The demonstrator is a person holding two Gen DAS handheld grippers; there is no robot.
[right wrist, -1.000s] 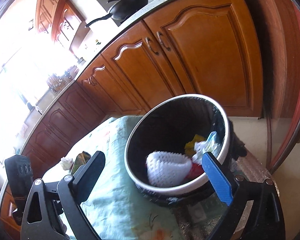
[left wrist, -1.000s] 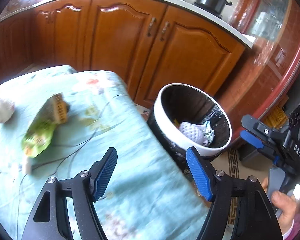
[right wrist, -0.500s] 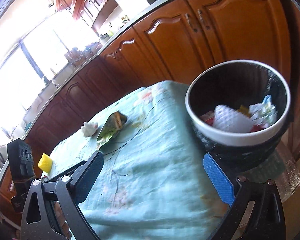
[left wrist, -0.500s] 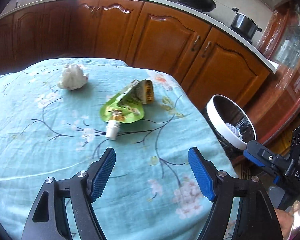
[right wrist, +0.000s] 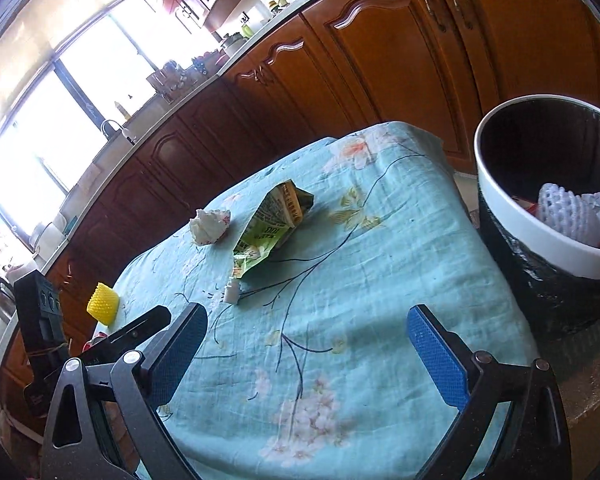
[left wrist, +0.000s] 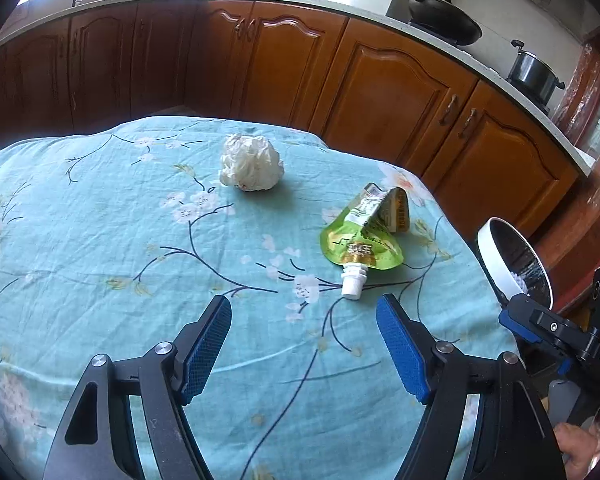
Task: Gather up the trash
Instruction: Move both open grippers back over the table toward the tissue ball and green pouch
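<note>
Both tongs hang above a counter covered with a light turquoise cloth printed with pale blossoms and dark branches point(left wrist: 100, 240). The left tongs point(left wrist: 304, 344) stand wide, their blue ribbed pads apart with only cloth showing between them. The right tongs point(right wrist: 304, 352) are likewise spread wide and hold nothing.

On the cloth lies a flattened green and gold drink pouch with a white screw spout point(left wrist: 364, 236); its far end is folded up and its spout points toward the left tongs, just beyond their right pad. In the right wrist view the same pouch point(right wrist: 272, 228) lies near the middle of the counter, well ahead of the tongs. A crumpled white paper ball point(left wrist: 252, 168) sits farther back on the cloth, apart from the pouch and to its left. A small yellow ribbed foam sleeve point(right wrist: 103, 304) rests near the cloth's left edge in the right wrist view, close to the body of the left tongs.

Just off the counter's right edge stands a round trash bin with a white rim and a black liner point(right wrist: 548, 240). Inside it lie a white foam net sleeve point(right wrist: 568, 216) and some crumpled scraps. Brown wooden cabinet doors point(left wrist: 380, 88) run behind the counter, and a black wok point(left wrist: 440, 20) and a dark lidded pot point(left wrist: 534, 72) sit on the worktop above them.
</note>
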